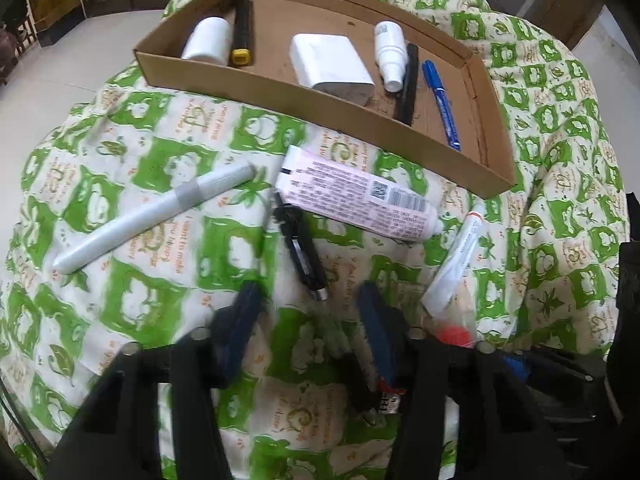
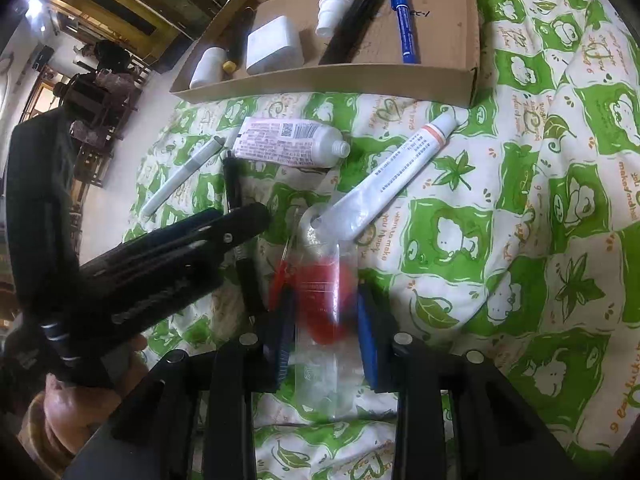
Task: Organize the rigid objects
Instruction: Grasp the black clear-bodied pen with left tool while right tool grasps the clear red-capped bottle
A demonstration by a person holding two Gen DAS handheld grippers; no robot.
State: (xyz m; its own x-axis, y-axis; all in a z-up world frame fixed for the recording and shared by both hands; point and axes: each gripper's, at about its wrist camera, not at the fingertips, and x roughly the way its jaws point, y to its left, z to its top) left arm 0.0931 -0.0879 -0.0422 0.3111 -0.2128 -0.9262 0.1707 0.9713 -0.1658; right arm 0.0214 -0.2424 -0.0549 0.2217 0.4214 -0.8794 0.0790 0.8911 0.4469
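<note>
A cardboard tray at the bed's far edge holds a white bottle, white block, spray bottle and blue marker, while a pink tube, grey pen and white tube lie on the bedspread nearer.

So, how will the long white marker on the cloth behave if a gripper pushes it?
The white marker looks round and smooth, so it would probably roll sideways. It seems stiff and light. The quilted cloth is soft, which may slow the rolling.
</note>
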